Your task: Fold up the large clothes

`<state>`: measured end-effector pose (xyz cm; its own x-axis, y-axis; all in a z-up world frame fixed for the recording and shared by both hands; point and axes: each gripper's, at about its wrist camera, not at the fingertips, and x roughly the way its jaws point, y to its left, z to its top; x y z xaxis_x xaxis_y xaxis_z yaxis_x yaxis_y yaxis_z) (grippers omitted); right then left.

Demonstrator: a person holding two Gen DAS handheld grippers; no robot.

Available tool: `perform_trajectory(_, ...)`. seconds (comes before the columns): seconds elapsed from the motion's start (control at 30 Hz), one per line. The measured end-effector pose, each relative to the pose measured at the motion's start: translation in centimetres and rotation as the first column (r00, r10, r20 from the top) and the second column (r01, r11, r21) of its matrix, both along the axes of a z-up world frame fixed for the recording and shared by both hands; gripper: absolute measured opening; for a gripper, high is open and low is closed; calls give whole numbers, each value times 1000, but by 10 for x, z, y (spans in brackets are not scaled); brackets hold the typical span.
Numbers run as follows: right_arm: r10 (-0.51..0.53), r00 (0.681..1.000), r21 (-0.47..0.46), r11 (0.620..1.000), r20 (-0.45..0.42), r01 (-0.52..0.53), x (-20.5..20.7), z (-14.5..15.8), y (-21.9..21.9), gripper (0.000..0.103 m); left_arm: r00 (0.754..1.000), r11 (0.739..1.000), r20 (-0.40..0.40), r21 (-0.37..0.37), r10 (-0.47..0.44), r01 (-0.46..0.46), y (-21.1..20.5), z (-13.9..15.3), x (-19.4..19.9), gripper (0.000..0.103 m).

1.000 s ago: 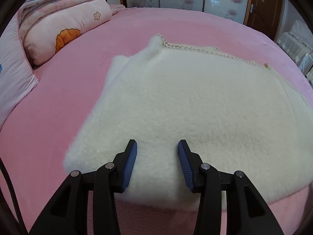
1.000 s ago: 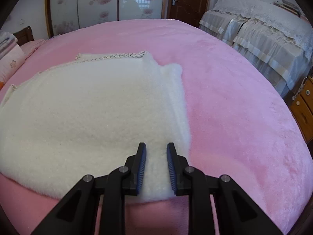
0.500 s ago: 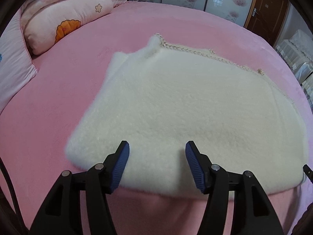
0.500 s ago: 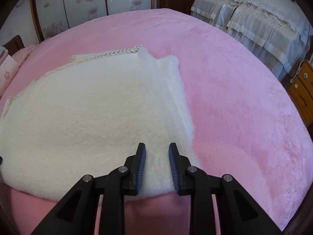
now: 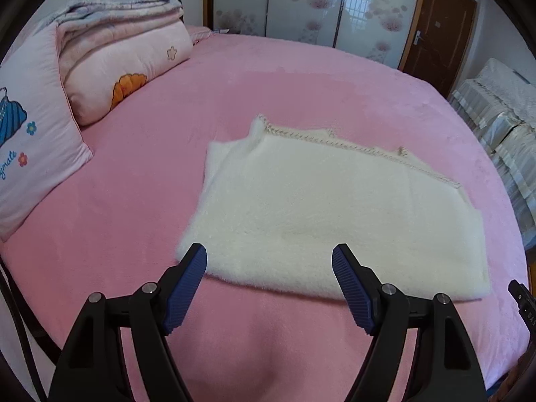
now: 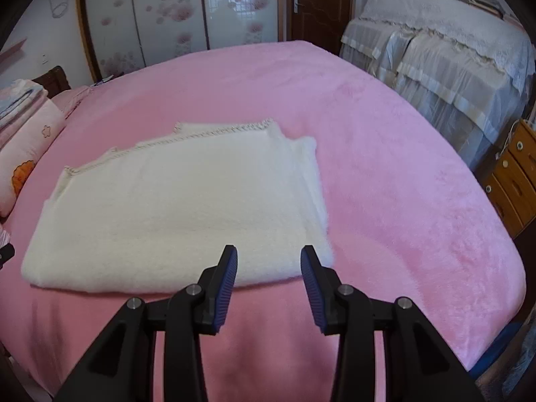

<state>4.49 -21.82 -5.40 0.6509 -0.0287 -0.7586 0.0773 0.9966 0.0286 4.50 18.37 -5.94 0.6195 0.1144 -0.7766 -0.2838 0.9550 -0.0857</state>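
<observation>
A fluffy white garment lies folded flat on the pink bed, with a braided trim along its far edge. It also shows in the right wrist view. My left gripper is open and empty, raised above the garment's near left edge. My right gripper is open and empty, raised above the garment's near right corner. Neither gripper touches the fabric.
Pink pillows and a folded quilt are stacked at the bed's far left. A second bed with a lace cover and a wooden drawer unit stand to the right. Sliding wardrobe doors and a brown door are behind.
Both grippers let go of the garment's near edge, opened wider, and pulled back and up. The garment stays folded on the bed.
</observation>
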Motion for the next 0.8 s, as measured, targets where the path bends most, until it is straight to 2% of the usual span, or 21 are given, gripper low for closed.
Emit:
perform_trajectory(0.13, 47, 997, -5, 999, 56, -47, -21, 26, 11, 40, 999, 999, 37, 8, -37, 37, -8, 23, -22, 78)
perform_trajectory(0.3, 111, 988, -9, 994, 108, -110, -42, 47, 30, 49, 995, 997, 66, -11, -78, 78, -15, 41, -47, 80)
perform_trajectory(0.43, 165, 976, -31, 986, 140, -162, -55, 57, 47, 50, 992, 989, 63, -86, -111, 116, -19, 39, -60, 81)
perform_trajectory(0.57, 220, 960, -43, 975, 172, -216, -67, 57, 67, 50, 990, 970, 37, -195, -137, 142, -24, 17, -60, 81)
perform_trajectory(0.63, 237, 953, -50, 971, 190, -232, -71, 52, 77, 50, 988, 951, 31, -267, -151, 154, -23, 0, -56, 81)
perform_trajectory(0.67, 245, 949, -49, 969, 198, -240, -72, 49, 82, 50, 988, 933, 25, -327, -151, 151, -21, -13, -54, 81)
perform_trajectory(0.73, 257, 944, -44, 966, 208, -254, -72, 41, 90, 51, 990, 891, 29, -433, -138, 137, -14, -34, -49, 81)
perform_trajectory(0.8, 266, 943, -47, 964, 199, -262, -68, 29, 98, 51, 993, 825, 35, -554, -113, 114, -4, -62, -43, 80)
